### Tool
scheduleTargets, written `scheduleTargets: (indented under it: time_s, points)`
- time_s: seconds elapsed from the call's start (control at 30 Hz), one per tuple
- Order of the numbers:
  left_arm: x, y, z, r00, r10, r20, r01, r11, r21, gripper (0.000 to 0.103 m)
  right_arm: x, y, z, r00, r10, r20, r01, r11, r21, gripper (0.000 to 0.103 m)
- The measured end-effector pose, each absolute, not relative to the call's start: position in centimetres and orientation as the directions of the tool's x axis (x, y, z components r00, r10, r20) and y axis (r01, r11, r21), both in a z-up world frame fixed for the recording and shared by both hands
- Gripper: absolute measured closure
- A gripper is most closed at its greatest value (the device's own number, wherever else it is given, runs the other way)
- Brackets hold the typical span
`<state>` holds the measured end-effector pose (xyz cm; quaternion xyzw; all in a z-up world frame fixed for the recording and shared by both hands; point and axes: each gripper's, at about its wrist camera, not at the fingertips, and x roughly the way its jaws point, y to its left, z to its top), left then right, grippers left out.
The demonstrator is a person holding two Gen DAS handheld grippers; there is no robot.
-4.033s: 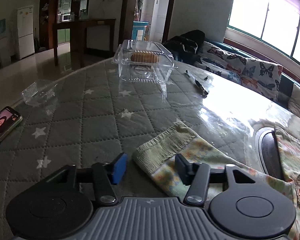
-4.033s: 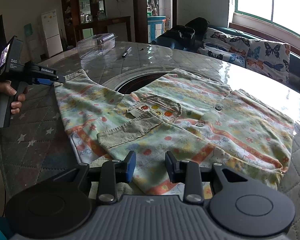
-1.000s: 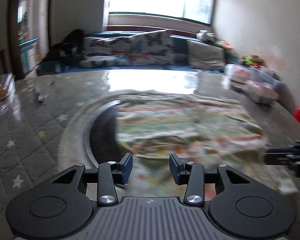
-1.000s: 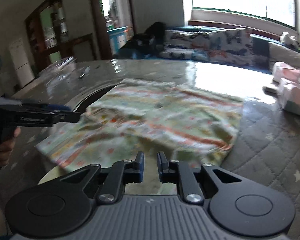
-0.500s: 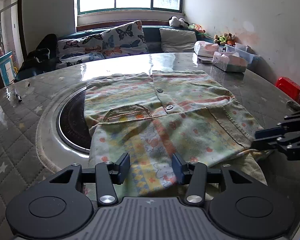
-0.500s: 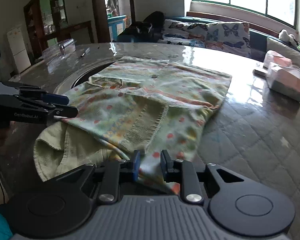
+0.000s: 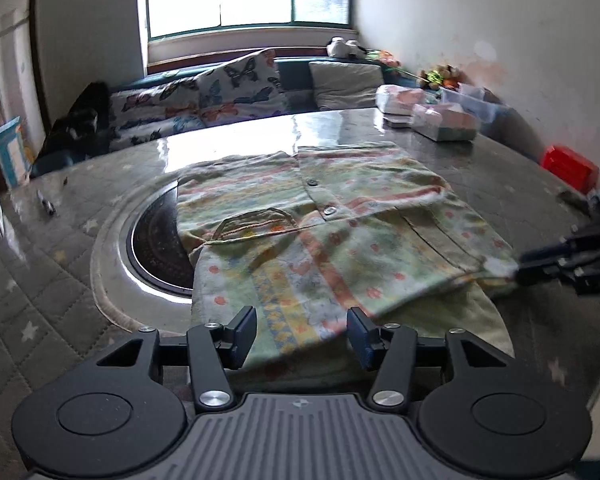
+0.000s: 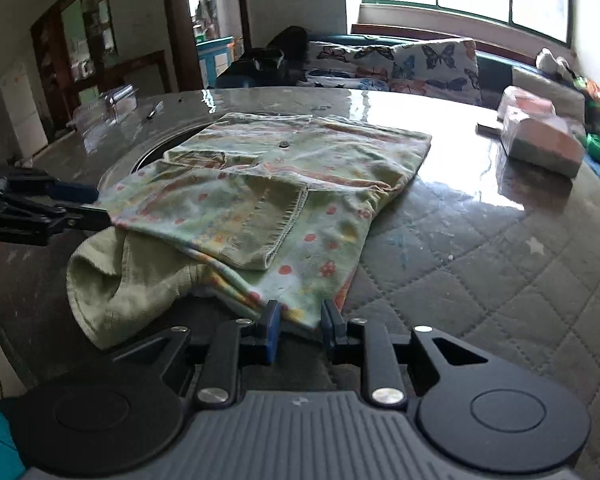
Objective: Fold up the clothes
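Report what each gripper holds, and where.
Nothing gripped: jaws of the left gripper are opening, the shirt hem loose between them; the right gripper stands parted around a hem corner, apparently not pressing.

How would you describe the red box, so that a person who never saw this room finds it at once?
Start at the big quilted table where the patterned shirt lies folded. Follow the table's edge toward the white wall, past the pale tissue packs. There, beyond the table's rim, is the red box; nothing else nearby is bright red.
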<state>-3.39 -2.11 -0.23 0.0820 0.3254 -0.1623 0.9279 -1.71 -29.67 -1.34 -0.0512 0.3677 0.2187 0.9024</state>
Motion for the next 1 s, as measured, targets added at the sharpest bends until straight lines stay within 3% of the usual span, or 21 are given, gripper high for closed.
scheduleTargets:
  time_s: [0.23, 0.27, 0.5, 0.8, 1.0]
  points:
    - [-6.5, -2.8, -1.3, 0.725, -0.263, -0.637, 0.48, 0.855, 0.194, 0.036, -2.1, -28.9, -0.6, 0.632, 0.372, -0.679, -0.474, 0.88, 0.041, 0.076]
    - [-6.8, -3.1, -1.6, 0.723, -0.269, -0.637, 0.499, 0.841, 0.211, 0.036, -2.2, -28.7, -0.5, 0.632, 0.374, -0.679, -0.48, 0.876, 0.036, 0.071]
    - [-8.0, -6.1, -3.0, 0.763, -0.315, -0.565, 0.574, 0.733, 0.366, 0.036, -2.6, -27.7, -0.2, 0.628, 0.387, -0.675, -0.514, 0.858, 0.013, 0.067]
    - [-8.2, -7.3, -3.2, 0.769, -0.418, -0.483, 0.625, 0.649, 0.434, 0.036, -2.7, -27.5, -0.2, 0.622, 0.384, -0.682, -0.531, 0.848, -0.006, 0.064]
    - [-8.3, -7.6, -4.0, 0.729, -0.464, -0.503, 0.677, 0.597, 0.43, 0.053, -2.7, -27.4, -0.1, 0.621, 0.381, -0.685, -0.536, 0.844, -0.016, 0.063]
